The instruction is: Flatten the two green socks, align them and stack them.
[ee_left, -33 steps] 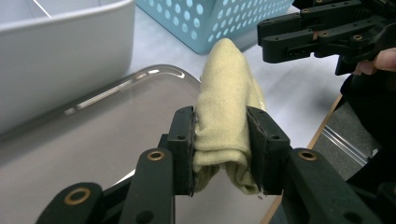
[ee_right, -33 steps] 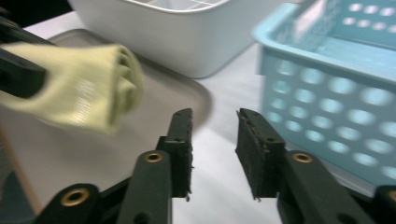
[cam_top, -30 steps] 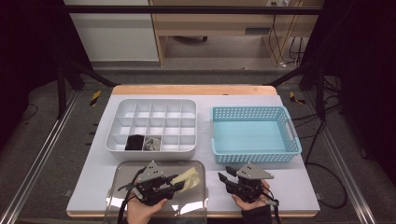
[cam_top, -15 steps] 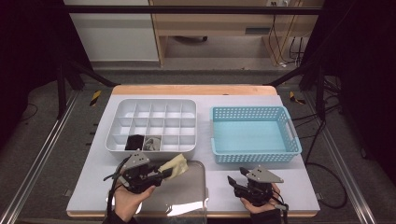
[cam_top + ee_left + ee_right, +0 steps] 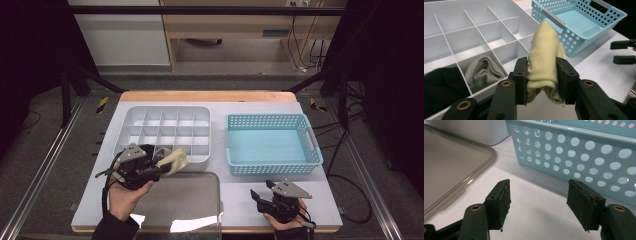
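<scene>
The left gripper [image 5: 159, 169] had its two black jaws squeezed tight on a rolled-up pale yellow sock [image 5: 544, 60]. The pads pressed on both sides of the sock, and the soft roll stuck out past the jaws and hung a little below them. A hand held this gripper up over the near edge of the white tray [image 5: 202, 115], by its front row of boxes.

The tray was cut into many small boxes. In the left gripper view, one front box had a grey sock [image 5: 484, 70] folded inside it. The box next to it had something black and soft [image 5: 441, 87] in it. The other boxes looked bare.

The right gripper [image 5: 261, 197] sat low by the near edge of the table [image 5: 240, 195], well apart from the left one. Its jaws had just been opening, and they stood wide apart with nothing between them. The white table top showed in the gap.

Just past the right gripper stood a blue basket [image 5: 584, 152] with round holes all over its wall. To the side of it lay a flat see-through lid [image 5: 451, 167] with round corners.

No words, labels or brand names could be read on any of these things.
</scene>
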{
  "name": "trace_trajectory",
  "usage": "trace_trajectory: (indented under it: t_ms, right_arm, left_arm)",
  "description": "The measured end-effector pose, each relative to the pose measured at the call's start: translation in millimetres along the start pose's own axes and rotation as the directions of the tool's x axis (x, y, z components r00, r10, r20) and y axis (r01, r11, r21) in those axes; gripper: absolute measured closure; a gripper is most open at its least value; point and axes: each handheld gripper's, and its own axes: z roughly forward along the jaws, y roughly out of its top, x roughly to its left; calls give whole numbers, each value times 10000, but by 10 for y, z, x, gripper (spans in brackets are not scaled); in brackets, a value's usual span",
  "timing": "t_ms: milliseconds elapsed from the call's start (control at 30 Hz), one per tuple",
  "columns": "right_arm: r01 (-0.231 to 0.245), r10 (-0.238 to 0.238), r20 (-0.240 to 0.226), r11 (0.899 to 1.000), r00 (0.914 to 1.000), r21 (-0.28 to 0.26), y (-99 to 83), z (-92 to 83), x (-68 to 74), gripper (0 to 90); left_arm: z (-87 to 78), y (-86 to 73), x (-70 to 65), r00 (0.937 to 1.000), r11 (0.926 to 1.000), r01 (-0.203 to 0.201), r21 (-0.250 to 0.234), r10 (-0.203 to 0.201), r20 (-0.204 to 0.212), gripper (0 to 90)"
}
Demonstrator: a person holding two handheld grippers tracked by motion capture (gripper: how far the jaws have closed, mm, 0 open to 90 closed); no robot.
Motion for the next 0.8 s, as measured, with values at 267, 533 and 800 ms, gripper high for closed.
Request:
trace_trajectory:
  t_ms: [267, 533, 800]
  right_arm:
    - [112, -111, -67, 9999, 9999, 33, -3, -15, 0, 348]
    - [154, -154, -81, 9999, 9998, -18, 9, -16, -16, 349]
    - [199, -198, -148, 9998, 9997, 76, -7, 12, -5, 352]
  left_arm:
    - [1, 175, 122, 9992, 9999, -31, 100, 35, -389, 631]
    - [101, 305, 267, 9973, 9987, 120, 499, -83, -731, 631]
    - [215, 434, 343, 9963, 9964, 196, 824, -126, -845, 631]
